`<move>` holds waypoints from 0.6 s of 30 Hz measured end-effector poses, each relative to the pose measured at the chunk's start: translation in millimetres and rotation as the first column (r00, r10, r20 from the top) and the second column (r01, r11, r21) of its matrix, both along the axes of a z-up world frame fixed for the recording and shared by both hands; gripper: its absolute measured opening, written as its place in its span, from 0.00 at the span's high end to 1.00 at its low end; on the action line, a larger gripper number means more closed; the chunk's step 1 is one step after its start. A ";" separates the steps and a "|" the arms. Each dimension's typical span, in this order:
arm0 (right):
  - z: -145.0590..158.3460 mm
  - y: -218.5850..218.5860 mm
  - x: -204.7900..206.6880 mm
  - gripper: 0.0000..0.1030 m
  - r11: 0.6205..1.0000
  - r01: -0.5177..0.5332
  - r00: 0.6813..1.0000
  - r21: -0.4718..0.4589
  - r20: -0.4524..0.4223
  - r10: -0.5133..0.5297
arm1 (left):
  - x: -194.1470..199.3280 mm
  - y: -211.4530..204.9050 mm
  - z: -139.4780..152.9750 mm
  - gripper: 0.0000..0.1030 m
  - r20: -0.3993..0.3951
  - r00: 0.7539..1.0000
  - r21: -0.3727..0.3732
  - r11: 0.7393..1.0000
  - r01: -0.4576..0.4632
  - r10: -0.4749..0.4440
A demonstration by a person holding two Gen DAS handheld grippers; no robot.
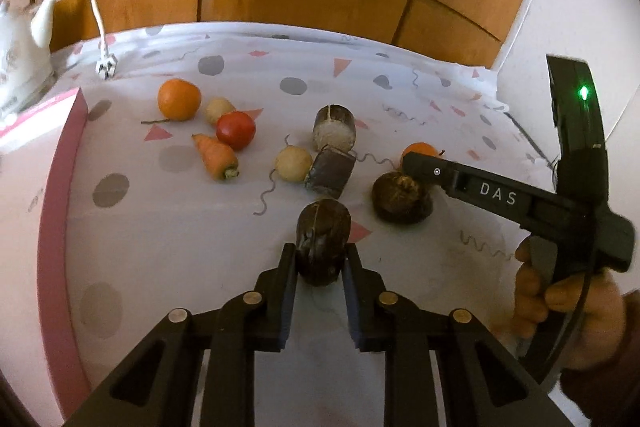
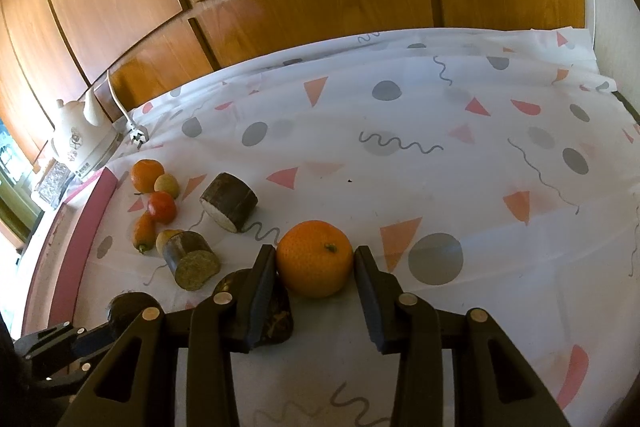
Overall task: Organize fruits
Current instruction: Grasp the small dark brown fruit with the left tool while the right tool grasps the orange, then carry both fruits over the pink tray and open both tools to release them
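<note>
Left tongs (image 1: 320, 259) pinch a dark brown fruit (image 1: 322, 241), long axis pointing away; right tongs (image 2: 316, 259), spread, straddle an orange (image 2: 314, 259) on the table (image 2: 460, 155).

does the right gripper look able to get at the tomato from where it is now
Probably not directly: the right gripper has its jaws around an orange, and the cut brown pieces lie between it and the tomato.

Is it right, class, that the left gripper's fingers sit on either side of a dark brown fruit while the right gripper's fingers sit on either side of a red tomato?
Not quite. The right gripper has an orange between its fingers, as the right wrist view shows; the tomato lies far off with the carrot. The left gripper does sit around the dark brown fruit.
</note>
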State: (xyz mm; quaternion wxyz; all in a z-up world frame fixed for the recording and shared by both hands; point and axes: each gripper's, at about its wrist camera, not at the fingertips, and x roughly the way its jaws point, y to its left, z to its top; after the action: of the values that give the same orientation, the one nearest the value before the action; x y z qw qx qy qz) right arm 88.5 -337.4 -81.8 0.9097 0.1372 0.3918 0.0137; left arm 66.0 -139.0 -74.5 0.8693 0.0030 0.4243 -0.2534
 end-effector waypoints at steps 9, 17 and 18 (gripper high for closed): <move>4.0 -9.0 -15.6 0.63 0.996 0.075 0.997 -0.053 -0.001 -0.075 | -1.3 20.7 6.3 0.79 -0.035 0.998 -0.010 0.998 -0.058 0.058; 23.3 -9.3 -39.7 0.62 0.995 0.081 0.996 -0.064 0.030 -0.079 | -9.5 51.7 32.4 0.79 0.038 0.991 -0.003 0.991 -0.132 0.132; 28.4 -3.2 -41.0 0.62 0.996 0.057 0.998 -0.063 0.041 -0.054 | -9.8 58.7 36.7 0.79 0.045 0.988 -0.005 0.989 -0.150 0.150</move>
State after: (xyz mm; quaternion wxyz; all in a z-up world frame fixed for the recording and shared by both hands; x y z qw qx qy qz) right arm 47.5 -340.6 -53.5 0.9212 0.1185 0.3701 -0.0214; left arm 56.1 -80.3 -37.8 0.8953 -0.0239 0.4033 -0.1876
